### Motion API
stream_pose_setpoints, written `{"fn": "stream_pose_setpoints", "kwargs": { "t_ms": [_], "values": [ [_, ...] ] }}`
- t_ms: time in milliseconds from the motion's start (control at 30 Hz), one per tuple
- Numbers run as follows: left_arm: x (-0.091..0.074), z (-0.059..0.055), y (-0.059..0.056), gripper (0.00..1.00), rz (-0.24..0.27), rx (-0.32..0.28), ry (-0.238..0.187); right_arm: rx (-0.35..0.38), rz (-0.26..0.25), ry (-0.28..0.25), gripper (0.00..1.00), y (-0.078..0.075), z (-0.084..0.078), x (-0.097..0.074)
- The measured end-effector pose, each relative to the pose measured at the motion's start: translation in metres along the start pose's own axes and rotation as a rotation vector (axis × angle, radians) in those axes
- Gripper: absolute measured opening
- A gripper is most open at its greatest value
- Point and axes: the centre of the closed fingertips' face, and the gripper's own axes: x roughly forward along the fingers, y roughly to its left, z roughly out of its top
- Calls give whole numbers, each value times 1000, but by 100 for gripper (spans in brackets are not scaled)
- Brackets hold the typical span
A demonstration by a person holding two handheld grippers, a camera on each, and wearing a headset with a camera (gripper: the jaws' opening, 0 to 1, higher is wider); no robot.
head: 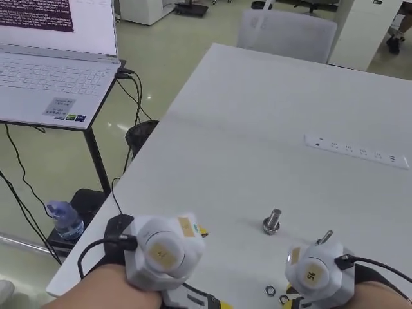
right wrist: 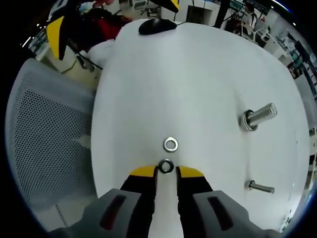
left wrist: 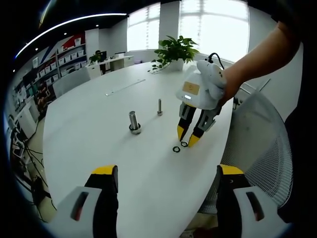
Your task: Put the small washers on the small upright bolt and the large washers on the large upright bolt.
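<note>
Yellow-tipped right claw [right wrist: 167, 172]: jaws narrowly apart, tips on either side of a dark washer [right wrist: 166, 166] that lies flat on the white surface [right wrist: 198, 74]. I judge it bracketed, not yet clamped.

Second washer [right wrist: 171, 144]: brighter, also flat, just beyond the first and almost straight ahead on the claw's line. Which one is small or large I cannot tell.

Left claw [left wrist: 167, 169]: jaws wide apart and empty, held at the near left, well apart from both washers. The right claw is clearly the nearer one.

Large bolt [head: 272, 221]: upright on a wide base, farther out than the washers. Small bolt [head: 325, 237]: upright, thin, to the right of the large one.

Key relation: the washers lie flat with the hole facing up and both shanks are vertical. My judgement is that the pick needs a pinch across the rim, then a lift, a carry away from the near edge and a drop down over a shank.

View differences: in the head view the right gripper's own body covers its tips. The left gripper view looks at that claw side-on, tips down at the surface with both washers just beside them. The right gripper view sets the washer exactly between the tips.
</note>
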Motion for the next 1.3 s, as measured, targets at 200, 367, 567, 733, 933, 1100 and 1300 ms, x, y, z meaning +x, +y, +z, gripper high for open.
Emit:
{"fn": "stream_pose_setpoints", "kwargs": {
  "t_ms": [200, 367, 567, 733, 933, 1100, 1300],
  "values": [
    [0, -2, 0, 80, -1, -3, 0, 5, -1, 12, 15, 0, 0, 0],
    [0, -3, 0, 78, -5, -6, 6, 35, 15, 42, 15, -2, 1, 1],
    [1, -5, -3, 76, -12, -7, 12, 37, 2, 78, 14, -1, 0, 1],
    [-1, -7, -4, 75, -12, -7, 16, 88, 12, 33, 14, -1, -1, 0],
    [-3, -6, -2, 75, -6, -9, 13, 116, 22, 18, 14, -3, -6, -2],
    [-2, -4, -2, 76, -2, 0, 10, 145, 20, 15, 13, -12, -14, -17],
    [0, -8, -3, 77, -5, 16, 29, 178, -11, 22, 13, -35, -38, -46]
  ]
}}
